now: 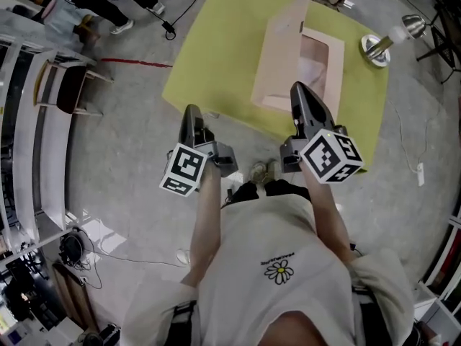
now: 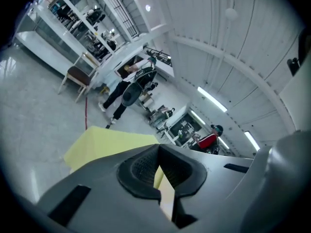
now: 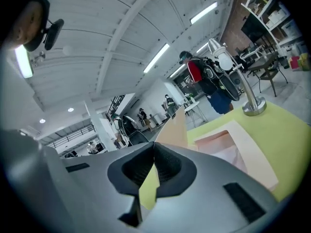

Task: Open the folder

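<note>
Nearest the head camera, the person's pale shirt (image 1: 281,265) fills the bottom of the view, with both arms reaching forward. The left gripper (image 1: 191,114) sits by the near edge of the yellow surface (image 1: 216,42), its jaws closed tip to tip with nothing between them. The right gripper (image 1: 301,92), jaws likewise together and empty, points at the pink folder (image 1: 317,63), which lies on the surface with its cover standing upright

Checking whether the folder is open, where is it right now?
In the head view the folder lies on the yellow table, right of its middle, cover raised, with the lamp to its right.
</note>
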The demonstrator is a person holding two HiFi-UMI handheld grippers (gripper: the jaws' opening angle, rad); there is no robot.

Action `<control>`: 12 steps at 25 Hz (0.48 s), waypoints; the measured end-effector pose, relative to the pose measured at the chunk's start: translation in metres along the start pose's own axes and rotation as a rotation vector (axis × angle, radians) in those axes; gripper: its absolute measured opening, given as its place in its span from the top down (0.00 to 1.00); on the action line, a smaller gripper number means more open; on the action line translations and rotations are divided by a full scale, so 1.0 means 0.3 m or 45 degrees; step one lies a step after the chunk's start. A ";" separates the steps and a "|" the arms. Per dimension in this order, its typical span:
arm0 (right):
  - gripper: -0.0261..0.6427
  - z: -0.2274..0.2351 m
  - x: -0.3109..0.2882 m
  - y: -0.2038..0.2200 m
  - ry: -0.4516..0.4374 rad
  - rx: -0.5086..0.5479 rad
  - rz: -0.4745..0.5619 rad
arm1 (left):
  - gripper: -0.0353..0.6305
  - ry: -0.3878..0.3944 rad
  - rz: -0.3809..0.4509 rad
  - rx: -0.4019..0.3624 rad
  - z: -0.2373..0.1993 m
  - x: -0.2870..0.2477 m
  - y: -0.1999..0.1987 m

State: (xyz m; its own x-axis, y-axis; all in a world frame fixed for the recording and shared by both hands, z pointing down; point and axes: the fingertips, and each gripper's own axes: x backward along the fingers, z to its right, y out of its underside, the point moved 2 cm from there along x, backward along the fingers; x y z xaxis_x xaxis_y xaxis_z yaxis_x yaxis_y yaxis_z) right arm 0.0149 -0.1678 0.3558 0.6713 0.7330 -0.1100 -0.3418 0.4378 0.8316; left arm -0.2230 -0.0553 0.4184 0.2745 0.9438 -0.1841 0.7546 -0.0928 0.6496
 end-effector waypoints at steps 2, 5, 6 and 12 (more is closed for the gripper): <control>0.94 -0.024 -0.010 0.007 0.008 0.039 0.030 | 0.93 0.025 0.027 -0.127 0.015 0.001 -0.060; 0.94 -0.086 -0.041 0.028 0.018 0.054 0.091 | 0.93 0.095 0.065 -0.307 0.022 -0.038 -0.150; 0.94 -0.113 -0.050 0.040 0.026 0.057 0.112 | 0.93 0.126 0.065 -0.321 0.018 -0.061 -0.175; 0.94 -0.251 -0.156 0.082 0.215 0.240 0.244 | 0.93 0.384 -0.025 -0.450 0.044 -0.282 -0.324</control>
State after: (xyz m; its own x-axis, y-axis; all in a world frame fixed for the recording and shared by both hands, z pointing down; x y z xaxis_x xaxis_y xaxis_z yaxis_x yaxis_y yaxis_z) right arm -0.0745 -0.1523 0.3403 0.4822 0.8759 -0.0172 -0.3129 0.1905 0.9305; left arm -0.3116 -0.1304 0.3612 0.0371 0.9993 -0.0104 0.4939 -0.0093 0.8695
